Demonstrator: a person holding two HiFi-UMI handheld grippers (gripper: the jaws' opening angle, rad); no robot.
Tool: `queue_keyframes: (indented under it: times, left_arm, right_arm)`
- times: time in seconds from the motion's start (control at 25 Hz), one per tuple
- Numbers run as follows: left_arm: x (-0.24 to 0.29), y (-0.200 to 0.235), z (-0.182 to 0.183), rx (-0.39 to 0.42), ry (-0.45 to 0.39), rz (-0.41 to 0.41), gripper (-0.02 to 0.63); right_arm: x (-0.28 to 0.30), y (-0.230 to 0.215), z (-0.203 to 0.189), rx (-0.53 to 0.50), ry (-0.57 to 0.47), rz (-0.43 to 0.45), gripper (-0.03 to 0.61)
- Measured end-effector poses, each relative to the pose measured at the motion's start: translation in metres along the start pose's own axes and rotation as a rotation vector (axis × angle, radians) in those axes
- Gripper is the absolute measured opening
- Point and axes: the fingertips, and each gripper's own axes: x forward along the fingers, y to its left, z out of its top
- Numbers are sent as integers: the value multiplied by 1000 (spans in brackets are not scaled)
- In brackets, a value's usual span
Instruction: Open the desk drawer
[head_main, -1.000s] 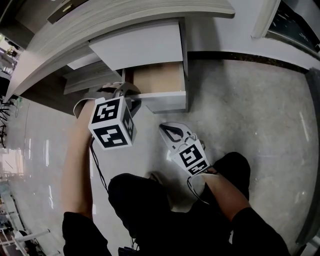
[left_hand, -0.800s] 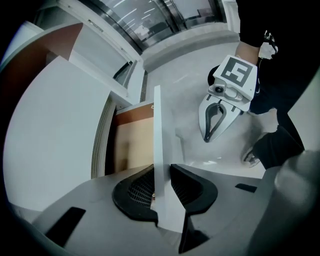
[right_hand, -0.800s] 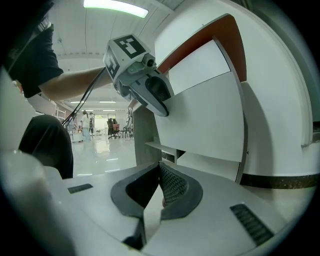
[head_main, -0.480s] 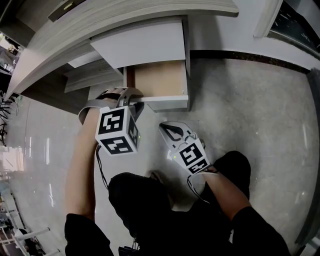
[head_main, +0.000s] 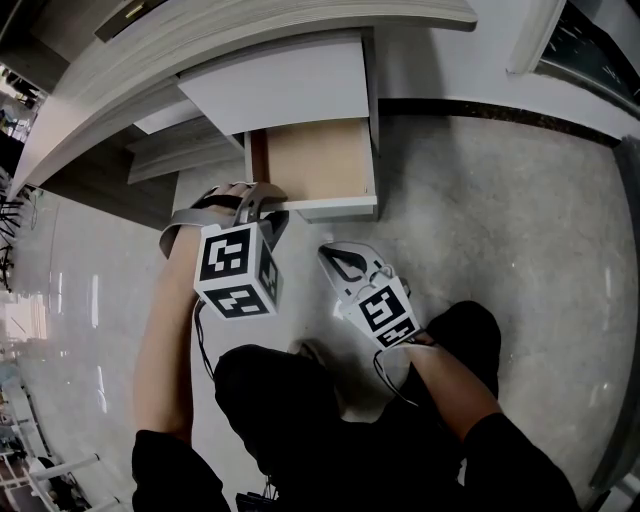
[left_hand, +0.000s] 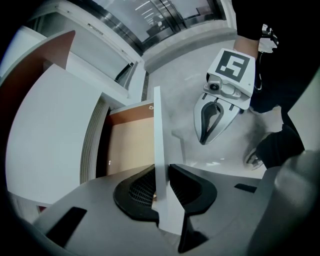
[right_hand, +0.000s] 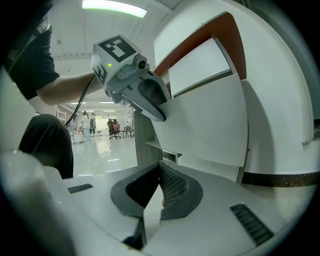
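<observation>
The lower desk drawer (head_main: 315, 160) stands pulled out, its bare wooden bottom showing. My left gripper (head_main: 262, 200) reaches down over the left end of its white front panel (head_main: 335, 207). In the left gripper view the panel's edge (left_hand: 159, 130) runs up between the jaws of the left gripper (left_hand: 161, 172). The jaws have just been closing and both pads now lie against the panel. My right gripper (head_main: 328, 255) hovers shut and empty over the floor just in front of the drawer. It also shows in the left gripper view (left_hand: 204, 139), and its own view has the right gripper (right_hand: 159, 172) with pads together.
A closed white upper drawer (head_main: 280, 90) sits above the open one, under the grey desk top (head_main: 250, 40). The person's dark-clad legs (head_main: 280, 400) fill the near floor. A dark skirting strip (head_main: 500, 118) runs along the wall to the right.
The drawer has slid out a little further, showing more of its wooden bottom. The left gripper has come slightly nearer with the panel. The right gripper has stayed put.
</observation>
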Motion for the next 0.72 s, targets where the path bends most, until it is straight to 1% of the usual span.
queue_keyframes:
  times: [0.36, 0.52, 0.72]
  left_arm:
    - [-3, -13, 0, -3, -4, 4, 79]
    - [-5, -22, 3, -6, -13, -9, 78]
    - [-5, -27, 1, -21, -7, 18, 78]
  right_arm:
    - [-3, 4, 1, -4, -3, 8, 6]
    - [-4, 8, -1, -9, 2, 12, 6]
    - [-5, 11, -2, -12, 4, 20, 6]
